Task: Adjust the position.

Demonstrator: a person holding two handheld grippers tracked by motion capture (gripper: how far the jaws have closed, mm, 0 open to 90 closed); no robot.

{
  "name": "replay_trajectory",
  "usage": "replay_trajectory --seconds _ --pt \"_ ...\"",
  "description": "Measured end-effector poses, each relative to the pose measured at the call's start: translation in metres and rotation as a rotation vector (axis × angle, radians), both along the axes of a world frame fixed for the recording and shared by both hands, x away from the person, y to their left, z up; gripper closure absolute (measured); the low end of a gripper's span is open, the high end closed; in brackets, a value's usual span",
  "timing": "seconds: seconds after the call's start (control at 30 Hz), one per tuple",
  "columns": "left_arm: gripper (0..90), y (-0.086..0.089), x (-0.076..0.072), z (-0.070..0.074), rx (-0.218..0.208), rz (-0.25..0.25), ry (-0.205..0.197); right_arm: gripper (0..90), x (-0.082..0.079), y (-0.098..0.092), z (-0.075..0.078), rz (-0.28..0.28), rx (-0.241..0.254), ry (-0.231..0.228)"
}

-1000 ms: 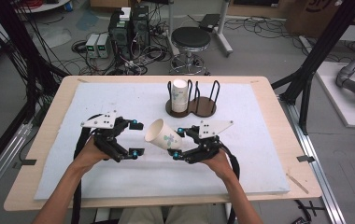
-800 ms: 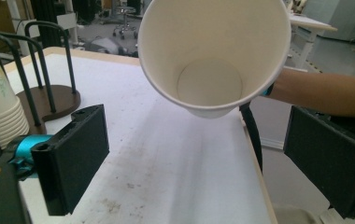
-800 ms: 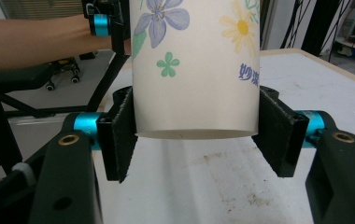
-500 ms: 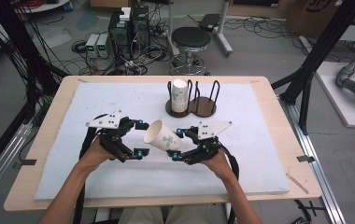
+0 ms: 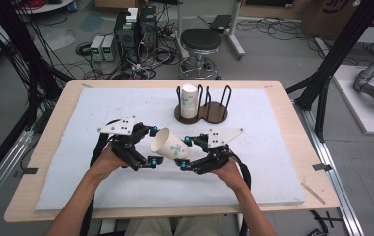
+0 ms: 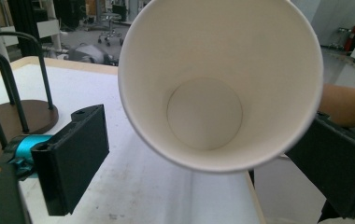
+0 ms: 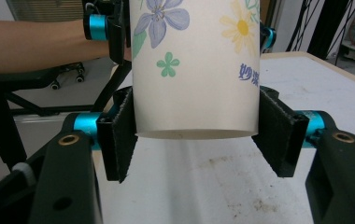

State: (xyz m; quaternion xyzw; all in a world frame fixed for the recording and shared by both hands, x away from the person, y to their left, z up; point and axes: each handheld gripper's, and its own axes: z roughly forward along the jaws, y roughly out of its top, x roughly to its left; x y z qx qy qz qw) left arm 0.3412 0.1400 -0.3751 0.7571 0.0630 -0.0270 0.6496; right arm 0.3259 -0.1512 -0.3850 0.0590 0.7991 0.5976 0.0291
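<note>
My right hand-held gripper point(image 7: 195, 135) clamps the flower-printed white paper cup point(image 5: 171, 145) near its base, whose rim hides part of my open left hand-held gripper point(image 6: 203, 158).

Left gripper point(image 5: 151, 145) shifts right across the pad toward the paper cup point(image 5: 169, 145); a second ago it sits clear of the rim, now its open jaws flank the cup's mouth, one on each side, rim between them, not pressing.
</note>
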Motion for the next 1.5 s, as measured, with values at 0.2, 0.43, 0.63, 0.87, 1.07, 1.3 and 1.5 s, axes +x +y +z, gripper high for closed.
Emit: replay_trajectory --seconds 0.2,0.43,0.63,0.87,1.07,1.3,1.5 --pt "6.8 -0.009 0.0 0.003 -0.01 -0.014 -0.006 37.0 -0.001 0.001 0.0 0.007 -0.002 -0.003" --pt "6.8 -0.014 0.001 0.006 -0.014 -0.02 -0.008 37.0 -0.001 0.003 0.0 0.011 -0.004 -0.001" --pt "9.4 -0.017 0.002 0.007 -0.015 -0.039 -0.015 37.0 -0.001 0.003 -0.001 0.017 -0.004 -0.007" --pt "14.8 -0.017 0.002 0.007 -0.008 -0.042 -0.013 37.0 -0.002 0.004 -0.001 0.02 -0.008 -0.004" --pt "22.5 -0.017 0.001 0.007 -0.007 -0.051 -0.022 37.0 -0.001 0.004 -0.002 0.016 -0.007 -0.003" --pt "27.5 -0.016 0.0 0.008 -0.012 -0.052 -0.038 37.2 -0.001 0.004 -0.002 0.017 -0.005 -0.001" --pt "28.6 -0.016 -0.001 0.009 -0.009 -0.049 -0.037 37.2 -0.001 0.004 -0.002 0.016 -0.008 -0.003"
